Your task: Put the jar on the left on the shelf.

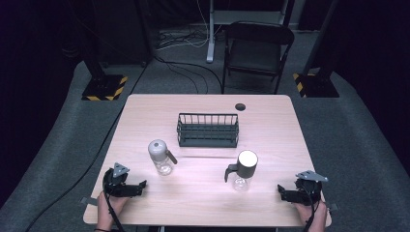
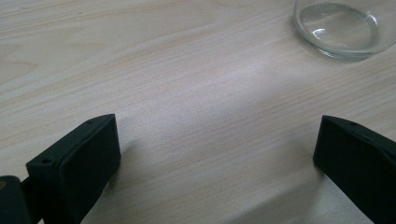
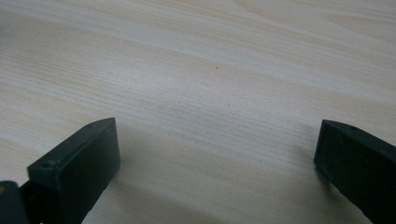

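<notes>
High view: two glass bottles stand on the tabletop [image 1: 208,188].
Left bottle [image 1: 161,157]: clear glass, grey cap, near the left gripper [image 1: 140,185].
Right bottle [image 1: 244,170]: white top, black handle.
Rack [image 1: 208,130]: dark, empty, behind both.
Fingers: spread wide on the left and on the right gripper [image 1: 282,192], holding nothing.

Two lidded glass bottles [image 1: 161,157] [image 1: 244,169] stand upright, well apart.

My tabletop [image 1: 203,193] is pale wood-grain laminate, smooth with a soft sheen. My fingers [image 2: 77,163] look like matt black plastic, faintly textured. Both bottles, left of centre [image 1: 161,157] and right of centre [image 1: 243,170], are clear glossy glass. The rack [image 1: 208,130], upper centre, is dark matt wire metal.
</notes>
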A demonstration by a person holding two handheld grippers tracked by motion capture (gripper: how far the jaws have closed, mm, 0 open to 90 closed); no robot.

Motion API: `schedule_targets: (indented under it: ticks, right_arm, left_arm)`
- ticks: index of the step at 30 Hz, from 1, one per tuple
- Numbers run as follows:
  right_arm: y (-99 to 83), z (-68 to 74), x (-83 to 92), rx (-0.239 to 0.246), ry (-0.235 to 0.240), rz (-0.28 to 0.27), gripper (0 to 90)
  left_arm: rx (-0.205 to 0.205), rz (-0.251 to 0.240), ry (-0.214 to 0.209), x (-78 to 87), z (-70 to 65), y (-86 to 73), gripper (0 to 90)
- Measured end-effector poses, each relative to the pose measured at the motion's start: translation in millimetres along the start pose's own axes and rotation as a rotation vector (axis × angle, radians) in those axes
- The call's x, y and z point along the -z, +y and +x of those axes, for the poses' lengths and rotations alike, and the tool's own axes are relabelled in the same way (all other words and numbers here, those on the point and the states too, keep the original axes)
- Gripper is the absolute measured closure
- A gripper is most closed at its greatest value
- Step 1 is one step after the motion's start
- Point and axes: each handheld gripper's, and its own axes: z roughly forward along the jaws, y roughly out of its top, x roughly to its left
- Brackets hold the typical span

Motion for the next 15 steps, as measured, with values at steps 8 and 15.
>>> schedule_targets:
  ticks: [8, 15]
  right_arm:
    - [1.0, -0.3, -0.9, -0.003, -0.003, -0.001, 0.0]
    - [1.0, -0.4, -1.0, -0.003, -0.003, -0.001, 0.0]
  left_arm:
    - [-0.004, 0.001, -0.004, 0.1, -0.1, 0.0, 0.4]
    - [-0.009, 0.002, -0.006, 0.6, -0.5, -0.4, 0.4]
